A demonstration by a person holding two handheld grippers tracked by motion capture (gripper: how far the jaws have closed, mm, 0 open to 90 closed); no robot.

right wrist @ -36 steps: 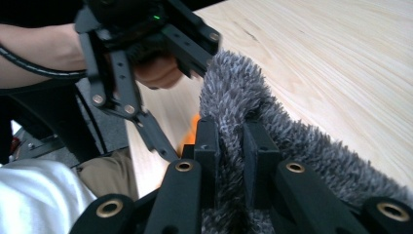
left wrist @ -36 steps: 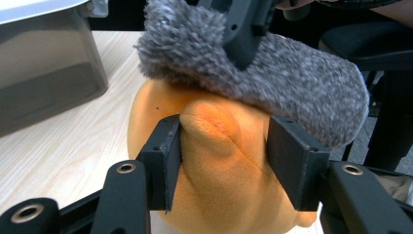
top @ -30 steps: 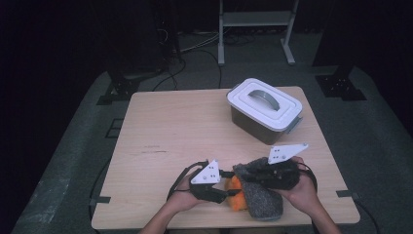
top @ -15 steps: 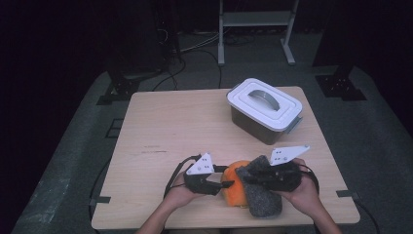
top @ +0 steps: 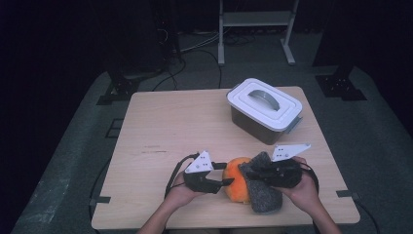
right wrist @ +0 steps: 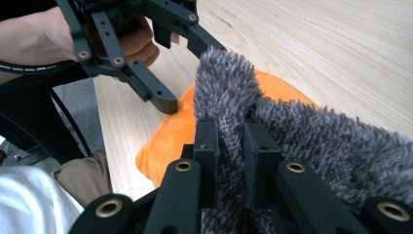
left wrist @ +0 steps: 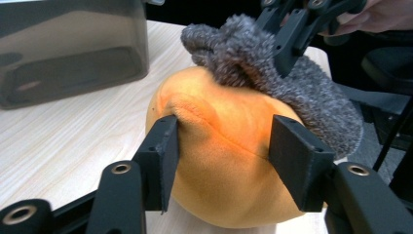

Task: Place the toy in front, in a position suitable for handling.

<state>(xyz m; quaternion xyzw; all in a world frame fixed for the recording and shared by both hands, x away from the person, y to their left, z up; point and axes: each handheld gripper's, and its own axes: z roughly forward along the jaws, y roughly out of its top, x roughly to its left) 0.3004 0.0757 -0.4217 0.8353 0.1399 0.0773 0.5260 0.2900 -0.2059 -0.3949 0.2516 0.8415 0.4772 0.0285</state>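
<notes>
Orange plush (left wrist: 229,161) squeezed by left gripper (left wrist: 224,151), grey fuzzy cloth (right wrist: 311,146) pinched in right gripper (right wrist: 229,141); lidded box (top: 263,109) closed

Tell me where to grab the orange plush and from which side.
Take the orange plush across its rounded middle, coming in level from the side away from the grey cloth, as the left gripper does now. That side bulges free above the table, so both jaws can straddle it. The far side is draped by the cloth, which the right gripper pinches.
</notes>
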